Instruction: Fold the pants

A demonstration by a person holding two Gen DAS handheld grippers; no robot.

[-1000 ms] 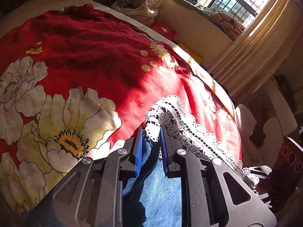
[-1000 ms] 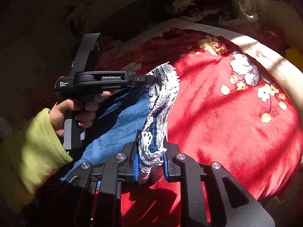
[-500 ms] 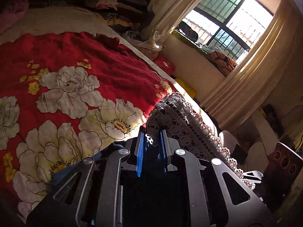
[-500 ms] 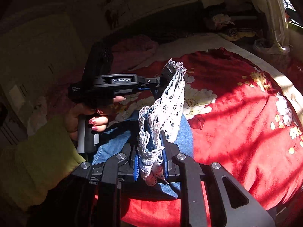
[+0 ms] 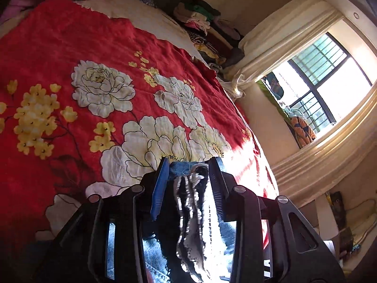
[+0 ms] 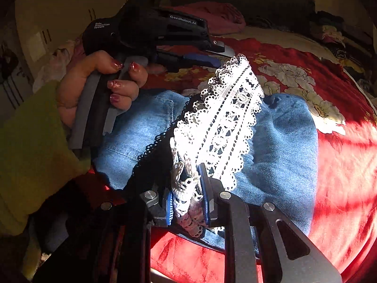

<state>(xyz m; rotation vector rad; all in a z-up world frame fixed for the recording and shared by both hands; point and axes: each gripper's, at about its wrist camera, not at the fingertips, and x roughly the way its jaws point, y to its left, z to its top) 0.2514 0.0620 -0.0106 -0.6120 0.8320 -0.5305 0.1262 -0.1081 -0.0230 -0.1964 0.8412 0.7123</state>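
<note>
Both the left gripper (image 6: 219,62) and right gripper (image 6: 187,202) are clamped on fabric, close together, the left raised higher.

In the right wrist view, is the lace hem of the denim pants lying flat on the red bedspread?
No: the lace hem is lifted above the red bedspread, stretched between the right gripper and the left gripper.

The pants (image 6: 285,146) are faded blue denim, edged with a white lace trim (image 6: 226,122) pierced by dark openwork lines, beside a narrow black lace border (image 6: 153,146). The bedspread (image 5: 70,54) is deep red, printed with large cream-white flowers outlined in black and clusters of small yellow blossoms. The sleeve (image 6: 30,146) is yellow-green. The curtains (image 5: 282,33) are cream.
</note>
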